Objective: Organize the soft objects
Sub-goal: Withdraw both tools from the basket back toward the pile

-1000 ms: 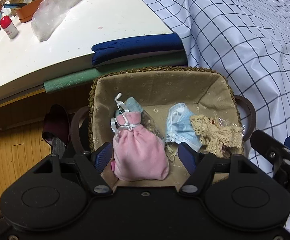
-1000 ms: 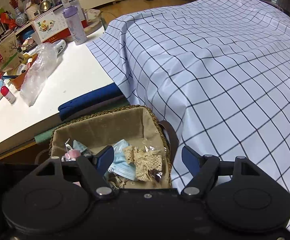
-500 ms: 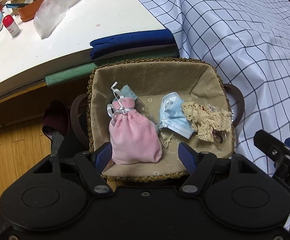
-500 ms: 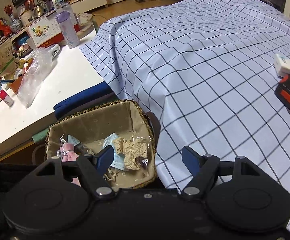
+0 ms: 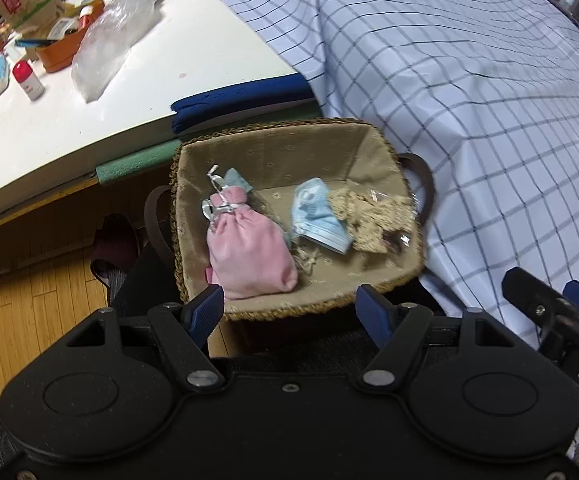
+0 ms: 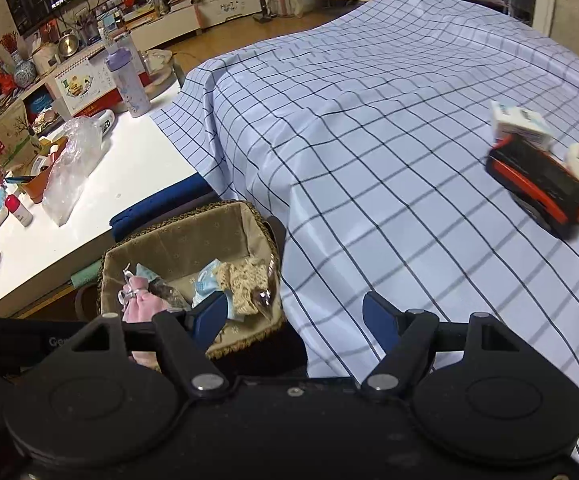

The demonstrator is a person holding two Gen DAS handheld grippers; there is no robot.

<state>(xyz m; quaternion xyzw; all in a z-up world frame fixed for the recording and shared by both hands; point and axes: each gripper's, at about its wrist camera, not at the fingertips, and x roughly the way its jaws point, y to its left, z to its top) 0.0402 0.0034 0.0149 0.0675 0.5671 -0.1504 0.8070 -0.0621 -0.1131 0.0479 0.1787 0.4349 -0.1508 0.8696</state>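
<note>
A woven basket (image 5: 289,312) (image 6: 249,338) with a beige lining sits between the white table and the checked cloth. Inside lie a pink drawstring pouch (image 5: 249,252) (image 6: 139,307), a blue face mask (image 5: 317,220) (image 6: 205,282) and a beige lace piece (image 5: 373,216) (image 6: 245,280). My left gripper (image 5: 291,310) hangs open above the basket's near rim with nothing between its fingers. My right gripper (image 6: 293,320) is open too, above the basket's right edge and the cloth, and it is empty.
A blue-checked cloth (image 5: 469,92) (image 6: 369,140) covers the surface on the right, with a black-and-orange device (image 6: 537,184) and small white boxes (image 6: 521,124) on it. The white table (image 5: 137,92) on the left carries a plastic bag (image 5: 109,52), bottles and clutter. Wooden floor (image 5: 29,304) lies below.
Both grippers have pulled back and up from the basket, so it sits farther off in both views. The pink pouch no longer lies between the left fingers. The black-and-orange device has come into the right view.
</note>
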